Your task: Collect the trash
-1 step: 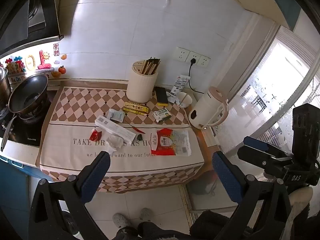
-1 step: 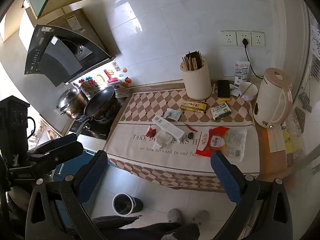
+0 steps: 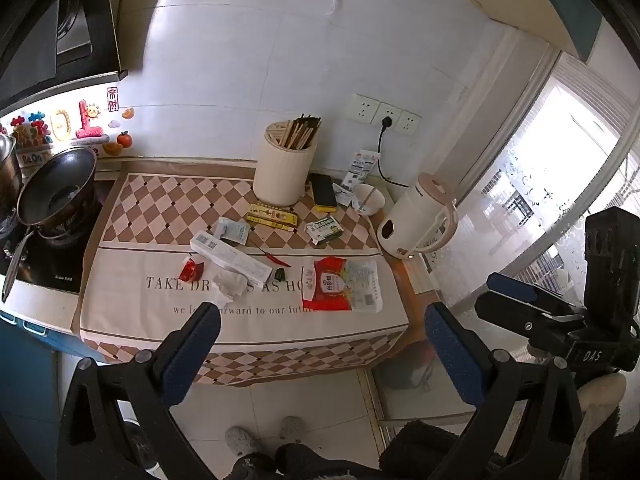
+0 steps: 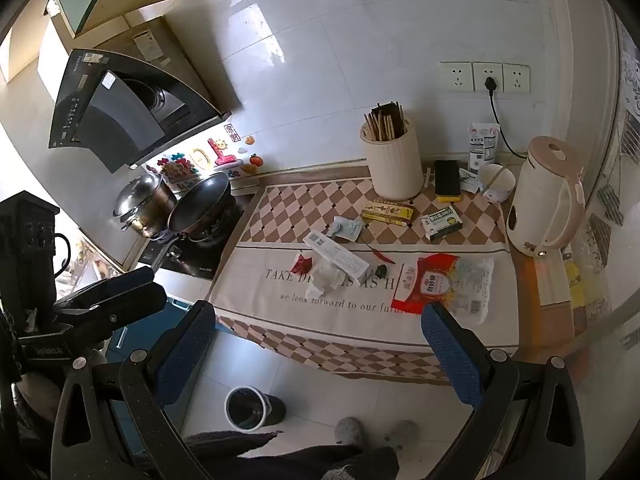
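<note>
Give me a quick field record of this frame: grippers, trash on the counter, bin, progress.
left gripper: open, empty, short of the counter
right gripper: open, empty, short of the counter
counter trash: crumpled tissue, red wrapper, long white box, red-and-clear bag, red chili
bin: on the floor below the counter edge, open top
non-trash nearby: kettle, chopstick holder
progress: nothing picked up yet
</note>
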A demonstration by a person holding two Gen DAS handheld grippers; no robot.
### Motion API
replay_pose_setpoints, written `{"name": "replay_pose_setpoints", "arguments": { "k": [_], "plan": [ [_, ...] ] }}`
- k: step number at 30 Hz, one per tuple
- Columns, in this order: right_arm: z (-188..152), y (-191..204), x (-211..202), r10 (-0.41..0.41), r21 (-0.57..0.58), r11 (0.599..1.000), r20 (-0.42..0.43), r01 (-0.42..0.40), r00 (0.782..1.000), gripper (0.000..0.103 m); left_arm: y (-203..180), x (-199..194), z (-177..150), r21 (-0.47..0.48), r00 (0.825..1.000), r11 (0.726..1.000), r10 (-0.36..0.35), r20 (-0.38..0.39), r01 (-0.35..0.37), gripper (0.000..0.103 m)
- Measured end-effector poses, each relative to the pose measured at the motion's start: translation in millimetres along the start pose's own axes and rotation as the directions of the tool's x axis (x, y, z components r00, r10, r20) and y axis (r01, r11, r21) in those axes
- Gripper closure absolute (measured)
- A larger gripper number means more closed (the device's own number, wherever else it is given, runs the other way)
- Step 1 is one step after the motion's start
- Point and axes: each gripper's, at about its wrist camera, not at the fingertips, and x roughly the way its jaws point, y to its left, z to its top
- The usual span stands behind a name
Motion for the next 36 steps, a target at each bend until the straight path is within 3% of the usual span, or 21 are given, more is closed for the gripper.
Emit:
{"name": "replay_pose_setpoints", "arguments": {
  "k": [14, 36],
  "plan": [
    [9.0, -10.0, 2.2, -0.004, 0.003, 1.000, -0.012, 0.004, 1.000, 0.000, 0.1, 0.4, -0.1, -0.004, 1.000, 1.000, -0.004, -0.008, 0.004, 0.000],
    [7.6, 9.3, 19.6, 0.016, -0.008, 1.000, -0.028, -0.017, 0.999, 0.000, 16.6, -1.4, -19.2, -0.004, 1.000, 1.000, 0.003, -0.007, -0.003, 0.000]
  ]
}}
